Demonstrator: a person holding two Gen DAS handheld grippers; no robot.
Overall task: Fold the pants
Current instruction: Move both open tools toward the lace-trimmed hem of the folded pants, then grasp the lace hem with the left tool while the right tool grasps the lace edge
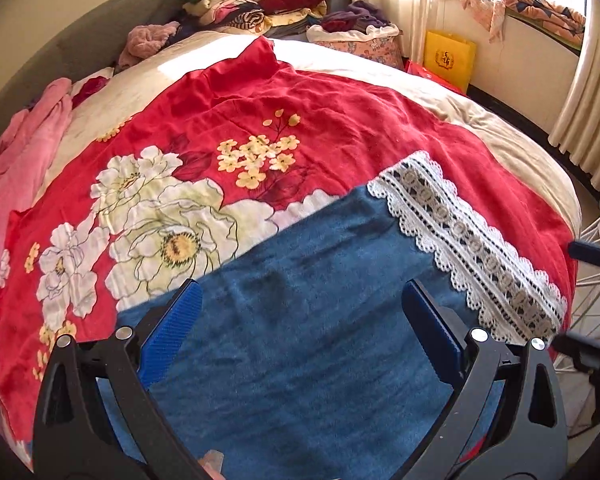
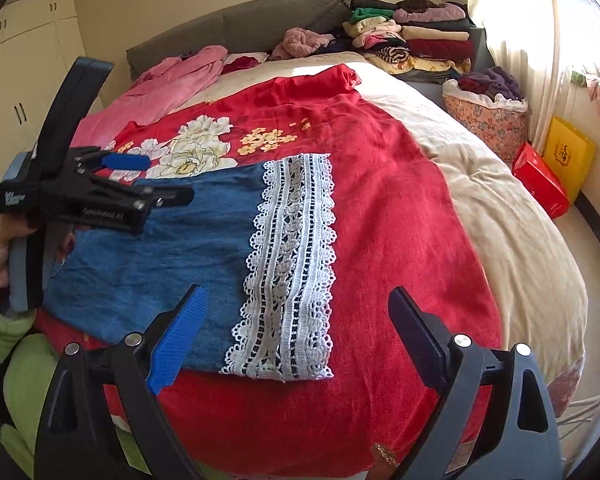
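Sunlit bed (image 2: 500, 208) carries a red floral blanket (image 2: 400, 184), and the blue pants (image 2: 160, 264) with a white lace hem (image 2: 290, 264) lie flat on the blanket. Left gripper (image 1: 302, 312) hovers over the denim, jaws spread wide and empty. Right gripper (image 2: 298, 332) hangs over the lace hem, jaws likewise apart, holding nothing.

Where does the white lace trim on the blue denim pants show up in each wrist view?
Left wrist: the white lace trim runs diagonally, right of centre, beyond the open left gripper.
Right wrist: it hangs as a vertical band at centre, ahead of the open right gripper.
Shared landmark: red floral blanket.
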